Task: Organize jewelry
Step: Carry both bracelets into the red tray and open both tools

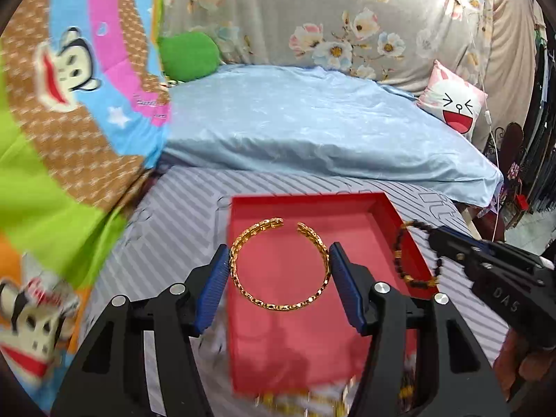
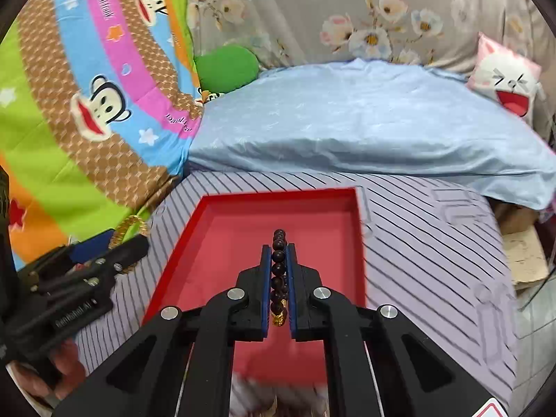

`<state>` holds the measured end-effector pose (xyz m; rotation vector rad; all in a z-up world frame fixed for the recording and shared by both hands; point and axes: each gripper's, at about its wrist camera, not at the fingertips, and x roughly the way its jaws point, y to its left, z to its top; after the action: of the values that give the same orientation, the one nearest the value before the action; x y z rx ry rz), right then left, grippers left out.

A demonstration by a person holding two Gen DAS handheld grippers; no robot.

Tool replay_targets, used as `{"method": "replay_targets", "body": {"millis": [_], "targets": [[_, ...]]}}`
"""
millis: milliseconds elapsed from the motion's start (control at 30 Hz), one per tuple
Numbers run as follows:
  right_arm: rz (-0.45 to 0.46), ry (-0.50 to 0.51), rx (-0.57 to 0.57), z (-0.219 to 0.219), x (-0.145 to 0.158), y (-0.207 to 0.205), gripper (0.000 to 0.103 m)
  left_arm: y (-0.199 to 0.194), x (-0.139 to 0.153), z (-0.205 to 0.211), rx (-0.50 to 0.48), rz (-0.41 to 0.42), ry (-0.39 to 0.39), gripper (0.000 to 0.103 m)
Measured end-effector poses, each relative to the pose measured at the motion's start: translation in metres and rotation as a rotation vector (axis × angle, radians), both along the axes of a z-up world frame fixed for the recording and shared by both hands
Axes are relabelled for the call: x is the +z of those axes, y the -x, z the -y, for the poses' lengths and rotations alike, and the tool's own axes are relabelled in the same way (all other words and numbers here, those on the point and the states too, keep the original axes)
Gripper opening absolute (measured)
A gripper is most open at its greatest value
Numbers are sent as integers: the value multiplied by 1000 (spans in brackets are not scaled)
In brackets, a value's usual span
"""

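my left gripper (image 1: 279, 267) is clamped across a gold open bangle (image 1: 278, 264), blue pads pressing its two sides, its gap facing away from me. my right gripper (image 2: 278, 267) is closed tight on a dark beaded bracelet (image 2: 279, 271) with a gold charm, the beads lined up between the pads. both pieces hang above the red tray (image 2: 359, 243), which lies on the striped bedsheet (image 2: 434, 243). beyond it sits a light blue pillow (image 1: 312, 121); a cartoon monkey quilt (image 1: 69, 104) lies to the left.
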<state>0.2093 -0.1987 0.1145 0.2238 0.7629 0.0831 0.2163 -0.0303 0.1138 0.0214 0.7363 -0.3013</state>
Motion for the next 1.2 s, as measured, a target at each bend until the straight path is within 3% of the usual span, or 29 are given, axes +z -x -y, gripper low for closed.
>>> {"method": "replay_targets", "body": {"millis": [267, 467, 567, 633, 733, 833, 1200], "targets": [[-104, 46, 12, -4, -42, -85, 8, -75, -43, 23, 5, -96, -50, 56], [-171, 97, -15, 4, -66, -101, 8, -91, -61, 38, -1, -108, -119, 56], [-164, 111, -29, 7, -70, -100, 17, -93, -67, 43, -1, -110, -139, 56], [-131, 130, -40, 9, -65, -94, 32, -93, -70, 43, 4, -117, -133, 57], [-77, 153, -43, 9, -53, -82, 45, -88, -66, 44, 8, -98, -131, 68], [-27, 171, -41, 8, -38, -64, 46, -77, -56, 44, 18, -62, -140, 74], [50, 129, -38, 0, 11, 23, 51, 0, 0, 26, 35, 39, -83, 74]]}}
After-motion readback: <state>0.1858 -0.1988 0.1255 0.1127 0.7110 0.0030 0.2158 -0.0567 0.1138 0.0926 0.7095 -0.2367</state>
